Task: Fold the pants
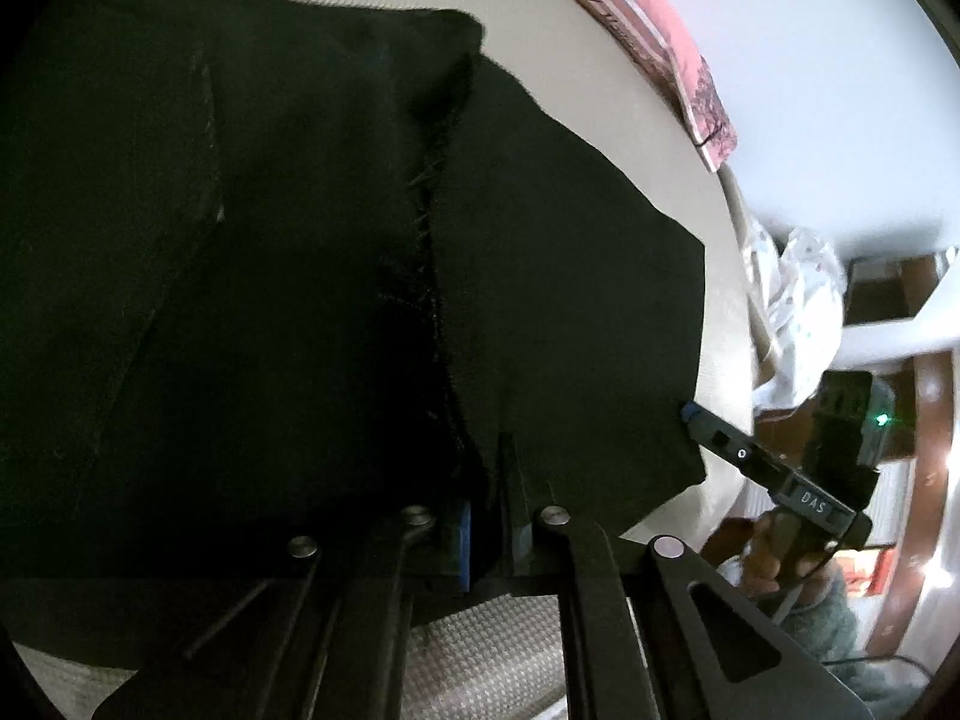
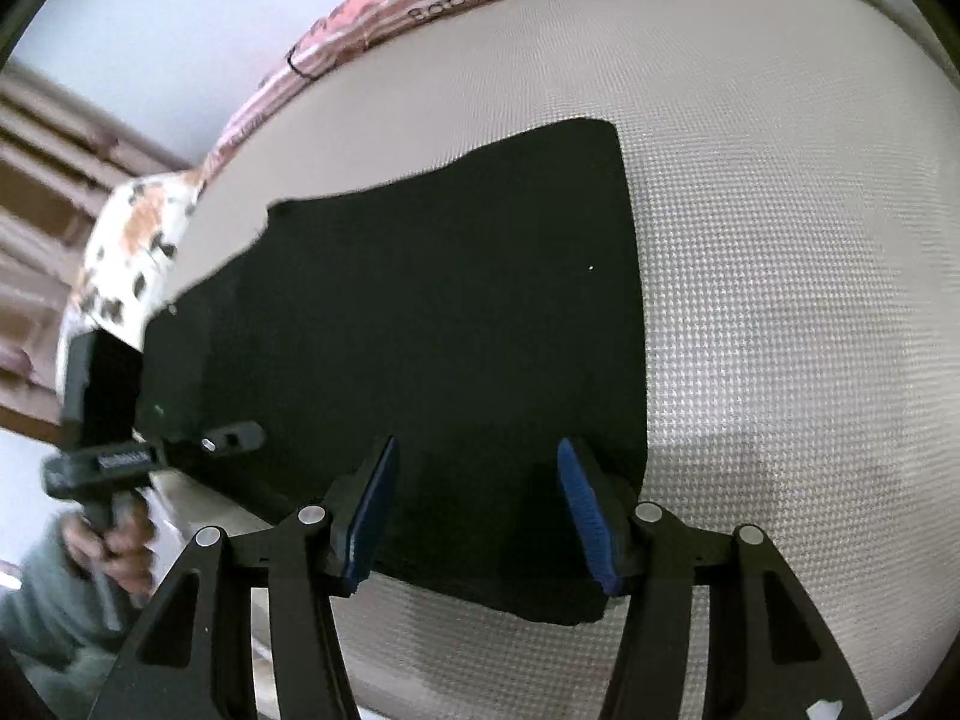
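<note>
In the view from your left hand, the black pants fill the left and middle, lying on the pale woven mattress, with a frayed seam running down the middle of the cloth. Your left gripper is clenched on the near edge of the pants: the fingers are drawn close together with black fabric pinched between the blue pads. Past the cloth, at the far right edge of the mattress, a pink printed board stands against the white wall. Farther right, a crumpled white cloth hangs by the mattress edge. Below it your right gripper comes in from the right, its tip touching the pants' right edge; from here you cannot tell how its jaws stand.

In the view from your right hand, brown wooden slats sit at the far left, then a spotted white cloth, with your other hand's tool just below it at the pants' left edge. The pants lie flat across the middle. Your right gripper is released, its fingers spread wide over the near edge of the cloth, grasping nothing. To the right, bare textured mattress stretches away.
</note>
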The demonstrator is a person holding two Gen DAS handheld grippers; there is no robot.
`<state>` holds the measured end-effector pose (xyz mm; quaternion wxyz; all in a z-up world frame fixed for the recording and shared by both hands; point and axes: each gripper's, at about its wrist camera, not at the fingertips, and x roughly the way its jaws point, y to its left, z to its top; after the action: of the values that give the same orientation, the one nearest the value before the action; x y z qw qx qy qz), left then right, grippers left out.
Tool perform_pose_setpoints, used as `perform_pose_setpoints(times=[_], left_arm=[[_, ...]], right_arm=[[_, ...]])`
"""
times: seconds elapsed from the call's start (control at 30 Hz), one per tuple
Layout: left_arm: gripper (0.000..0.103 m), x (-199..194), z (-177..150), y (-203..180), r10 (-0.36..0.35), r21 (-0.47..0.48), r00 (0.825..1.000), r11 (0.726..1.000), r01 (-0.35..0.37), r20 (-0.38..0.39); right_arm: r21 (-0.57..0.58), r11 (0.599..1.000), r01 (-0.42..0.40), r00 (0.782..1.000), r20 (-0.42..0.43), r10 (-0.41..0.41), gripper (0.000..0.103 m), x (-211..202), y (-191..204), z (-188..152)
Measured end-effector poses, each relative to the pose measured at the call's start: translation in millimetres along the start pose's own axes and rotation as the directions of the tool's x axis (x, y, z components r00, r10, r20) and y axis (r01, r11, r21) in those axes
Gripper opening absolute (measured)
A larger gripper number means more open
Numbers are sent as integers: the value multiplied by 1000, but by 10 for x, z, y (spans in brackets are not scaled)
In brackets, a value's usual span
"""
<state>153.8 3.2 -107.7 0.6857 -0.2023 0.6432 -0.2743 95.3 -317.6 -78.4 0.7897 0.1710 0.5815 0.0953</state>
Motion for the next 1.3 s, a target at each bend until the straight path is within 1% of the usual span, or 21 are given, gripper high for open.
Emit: perform_pose_setpoints(times=[0.03, 0.1, 0.13, 0.17, 0.23, 0.27, 0.33, 0.37, 0.47, 0.57, 0.67, 0.7, 0.73, 0.77, 0.8, 0.87, 0.93, 1.03, 1.13, 1.2, 1.3], left_arm=[[13, -34, -6, -34, 22, 23, 1000, 999, -22, 5], [20, -116, -5, -144, 114, 95, 993, 989, -117, 40], [22, -170, 0, -196, 161, 130, 984, 977, -169, 72], [23, -253, 15, -271, 216, 178, 969, 956, -235, 123], [33, -358, 59, -334, 253, 208, 948, 934, -291, 192], [35, -428, 111, -398, 260, 221, 933, 923, -315, 248], [39, -474, 199, -486, 240, 242, 921, 916, -319, 308], [40, -465, 256, -548, 222, 263, 919, 912, -314, 326], [40, -291, 468, -686, 202, 322, 919, 893, -315, 339], [40, -92, 669, -729, 202, 344, 925, 885, -313, 322], [40, 128, 877, -641, 251, 332, 925, 880, -341, 285], [40, 202, 916, -630, 276, 321, 922, 878, -356, 271], [40, 243, 930, -583, 278, 324, 925, 877, -354, 258], [40, 229, 912, -599, 270, 350, 920, 864, -362, 284], [40, 242, 901, -608, 284, 365, 918, 852, -374, 279], [40, 275, 866, -663, 315, 403, 904, 816, -414, 290], [40, 279, 836, -706, 342, 415, 892, 795, -442, 295], [42, 241, 749, -702, 361, 401, 886, 795, -456, 291], [46, 166, 575, -657, 380, 390, 872, 786, -480, 308], [46, 141, 468, -608, 380, 374, 874, 796, -476, 302], [46, 111, 291, -586, 385, 370, 866, 790, -489, 320]], right_arm=[[-14, 1000, 14, 1000, -6, -14, 52, 8, 23, 8], [-32, 999, 27, 1000, 1, -27, 53, -16, 54, 55], [-39, 999, 30, 999, 23, -29, 53, -51, 66, 112], [-46, 998, 35, 999, 40, -34, 53, -73, 69, 155], [-64, 996, 69, 995, 83, -64, 53, -110, 84, 309], [-71, 994, 84, 992, 98, -77, 53, -113, 87, 372], [-77, 992, 102, 989, 115, -93, 52, -85, 77, 524], [-76, 990, 119, 986, 125, -109, 49, -58, 70, 613], [-86, 983, 161, 980, 133, -149, 44, 55, 57, 825], [-94, 975, 204, 973, 128, -191, 39, 172, 35, 944], [-96, 971, 221, 972, 99, -212, 37, 319, 1, 999], [-97, 970, 222, 972, 101, -213, 37, 344, -6, 996], [-102, 968, 230, 969, 111, -219, 37, 354, 5, 989], [-109, 965, 238, 968, 112, -226, 37, 364, 16, 990], [-112, 964, 242, 967, 113, -230, 37, 366, 22, 982], [-114, 963, 243, 966, 115, -230, 37, 370, 19, 986], [-112, 964, 243, 966, 115, -230, 37, 345, 28, 979], [-103, 967, 233, 968, 121, -221, 37, 285, 46, 888], [-87, 974, 207, 973, 117, -197, 38, 231, 59, 717], [-67, 981, 184, 979, 100, -177, 38, 239, 47, 591], [-83, 976, 200, 976, 106, -191, 38, 199, 105, 378]])
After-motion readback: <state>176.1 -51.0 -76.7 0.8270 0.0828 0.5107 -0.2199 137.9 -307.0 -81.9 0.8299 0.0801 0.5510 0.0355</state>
